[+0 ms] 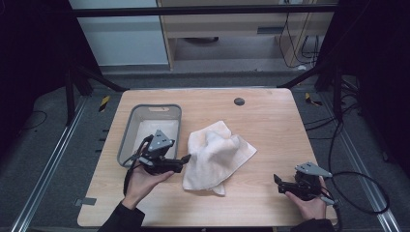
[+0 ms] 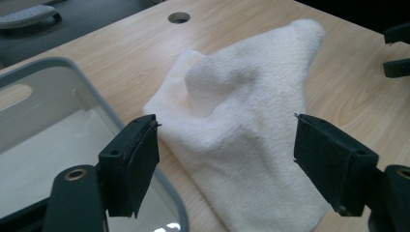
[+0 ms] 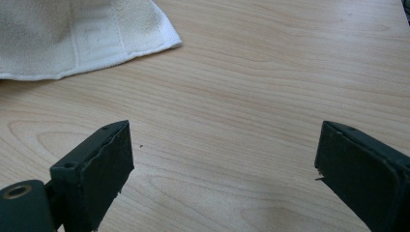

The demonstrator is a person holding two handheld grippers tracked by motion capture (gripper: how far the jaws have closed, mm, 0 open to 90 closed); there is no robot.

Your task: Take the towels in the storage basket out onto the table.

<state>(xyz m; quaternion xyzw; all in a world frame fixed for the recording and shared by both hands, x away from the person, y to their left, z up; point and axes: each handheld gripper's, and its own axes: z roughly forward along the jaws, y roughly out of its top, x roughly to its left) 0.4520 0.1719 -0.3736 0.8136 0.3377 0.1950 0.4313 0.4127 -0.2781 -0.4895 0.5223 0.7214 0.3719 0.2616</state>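
Item: left claw (image 2: 226, 164). Jaws stood wide apart and empty, aimed at the white towel (image 2: 246, 121), whose near edge lay between and just beyond the pads without touching them.

Item: right claw (image 3: 223, 169). Jaws likewise spread, nothing between them, over bare counter (image 3: 270, 87); towel hem at its 11 o'clock.

Item: towel (image 1: 215, 157). Lay crumpled at mid-counter, a raised peak at its centre, corners trailing toward 5 and 7 o'clock. Judged light, soft and limp terry; likely to sag and drape when lifted, not slippery, not fragile. Best hold judged to be the peak or a hemmed corner, pinched through a fold.

Item: grey bin (image 1: 126, 137). Stood at the towel's 9 o'clock, just beside it.
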